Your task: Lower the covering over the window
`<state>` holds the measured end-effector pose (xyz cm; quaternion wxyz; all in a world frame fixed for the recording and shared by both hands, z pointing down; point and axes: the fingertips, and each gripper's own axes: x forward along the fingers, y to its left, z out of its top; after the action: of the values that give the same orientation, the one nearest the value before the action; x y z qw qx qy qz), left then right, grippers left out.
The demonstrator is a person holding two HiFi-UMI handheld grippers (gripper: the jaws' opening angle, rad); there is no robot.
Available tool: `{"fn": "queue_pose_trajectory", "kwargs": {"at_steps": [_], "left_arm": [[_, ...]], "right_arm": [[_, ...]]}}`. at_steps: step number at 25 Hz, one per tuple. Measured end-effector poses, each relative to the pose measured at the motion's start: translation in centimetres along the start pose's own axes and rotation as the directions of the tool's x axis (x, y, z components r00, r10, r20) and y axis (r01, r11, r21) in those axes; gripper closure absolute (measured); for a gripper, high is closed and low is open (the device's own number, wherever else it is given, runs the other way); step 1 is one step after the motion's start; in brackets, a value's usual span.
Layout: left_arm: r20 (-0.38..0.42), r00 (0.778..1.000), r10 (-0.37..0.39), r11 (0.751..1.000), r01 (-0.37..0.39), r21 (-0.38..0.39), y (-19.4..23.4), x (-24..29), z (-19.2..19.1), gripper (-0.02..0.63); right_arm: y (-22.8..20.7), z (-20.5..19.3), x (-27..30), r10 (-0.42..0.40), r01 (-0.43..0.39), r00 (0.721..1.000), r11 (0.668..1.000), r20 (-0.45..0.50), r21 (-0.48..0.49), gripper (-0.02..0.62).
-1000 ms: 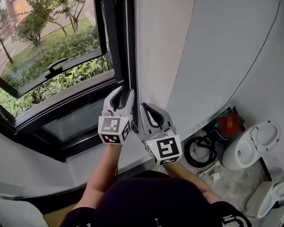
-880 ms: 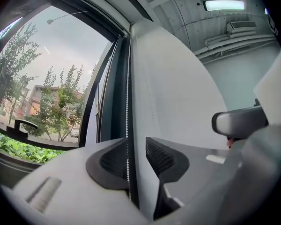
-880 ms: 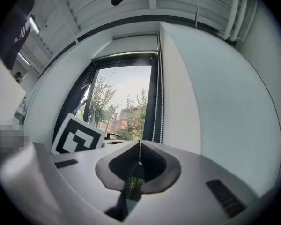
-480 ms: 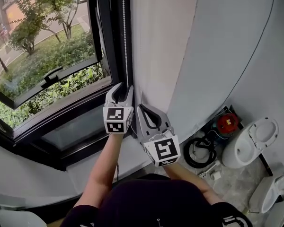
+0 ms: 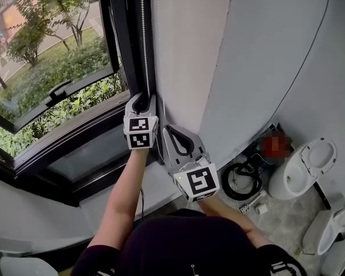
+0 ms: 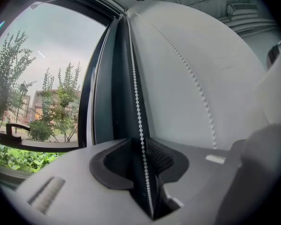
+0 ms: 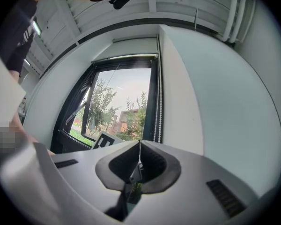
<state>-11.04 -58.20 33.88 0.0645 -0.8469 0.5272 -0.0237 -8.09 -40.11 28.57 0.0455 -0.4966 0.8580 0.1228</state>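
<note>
White toilet (image 5: 302, 174) nr coiled blk cable (image 5: 245, 180) on floor (image 5: 282, 226); trees (image 5: 31, 36) outside.

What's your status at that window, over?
Left gripper jaws have just been closing round the chain, not pinching yet. Right gripper shut. Window uncovered. Nothing in the way.

Head view looks steeply down at the window (image 5: 57, 85) corner. Both gripper views face it closely, sharing the chain (image 6: 138, 116).
</note>
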Motion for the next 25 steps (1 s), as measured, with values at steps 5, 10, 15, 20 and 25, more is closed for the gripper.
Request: {"fn": "queue_pose_trajectory", "kwargs": {"at_steps": [5, 10, 15, 20, 25], "left_arm": [[-0.007, 1.0, -0.027, 0.999, 0.027, -0.019, 0.1, -0.7, 0.0, 0.559], [0.003, 0.997, -0.081, 0.997, 0.081, 0.001, -1.0, -2.9, 0.4, 0.595], [-0.005, 0.988, -0.152, 0.988, 0.152, -0.014, -2.8, -6.8, 0.6, 0.595], [0.003, 0.978, -0.207, 0.978, 0.207, -0.04, -5.0, -11.4, 0.9, 0.595], [0.028, 0.961, -0.274, 0.96, 0.275, -0.058, -7.6, -15.7, 2.0, 0.594]], "right_arm": [[0.0, -0.1, -0.2, 0.001, -0.001, 1.0, 1.0, 0.005, 0.009, 0.583], [-0.2, -0.2, -0.5, -0.003, 0.003, 1.0, 1.0, 0.008, 0.026, 0.583], [-0.2, 0.0, -0.9, -0.01, 0.009, 1.0, 0.999, 0.015, 0.045, 0.583], [-0.1, 0.5, -1.9, -0.018, 0.017, 1.0, 0.999, 0.024, 0.044, 0.583], [0.9, 1.5, -2.8, 0.019, -0.02, 0.999, 1.0, 0.037, 0.011, 0.583]]}}
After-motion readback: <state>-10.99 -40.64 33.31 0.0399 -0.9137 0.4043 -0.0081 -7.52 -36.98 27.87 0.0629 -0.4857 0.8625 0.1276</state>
